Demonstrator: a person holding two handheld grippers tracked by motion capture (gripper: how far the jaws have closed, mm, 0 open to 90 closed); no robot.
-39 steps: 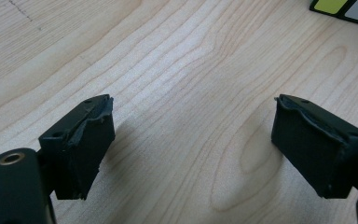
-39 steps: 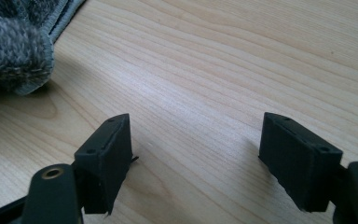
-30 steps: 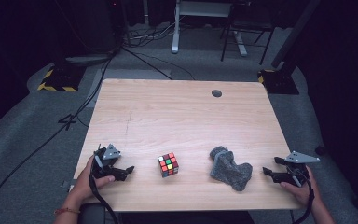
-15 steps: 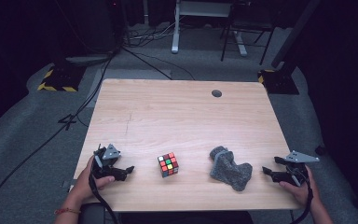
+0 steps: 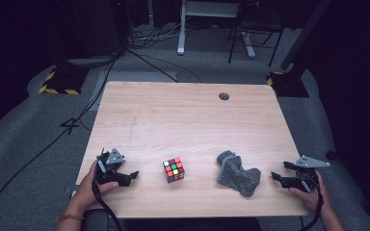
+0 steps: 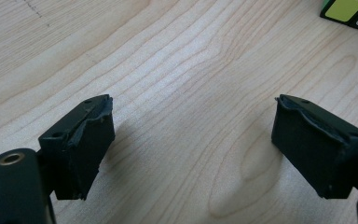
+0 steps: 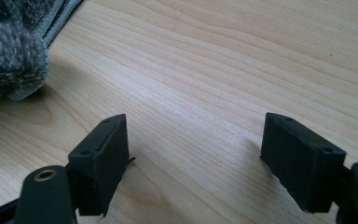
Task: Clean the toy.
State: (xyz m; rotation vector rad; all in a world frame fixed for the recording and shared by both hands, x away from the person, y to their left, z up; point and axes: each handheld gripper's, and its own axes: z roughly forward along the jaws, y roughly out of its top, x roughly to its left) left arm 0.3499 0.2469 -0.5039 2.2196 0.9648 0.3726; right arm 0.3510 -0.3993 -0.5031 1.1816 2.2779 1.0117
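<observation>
A colourful puzzle cube (image 5: 174,170) sits near the front middle of the wooden table (image 5: 183,120). To its right lies a crumpled grey cloth (image 5: 237,174). My left gripper (image 5: 131,175) rests on the table at the front left, held by a hand, open and holding nothing; a corner of the cube (image 6: 349,11) shows at the top right of the left gripper view. My right gripper (image 5: 276,175) rests at the front right, just right of the cloth, open and holding nothing. The cloth's edge (image 7: 14,51) fills the upper left of the right gripper view.
A round dark cable port (image 5: 224,96) sits near the table's far edge. Beyond the table, on grey floor, stand desk legs (image 5: 180,33), cables and a yellow-black striped base (image 5: 57,84). Bare wood spans the table's middle and back.
</observation>
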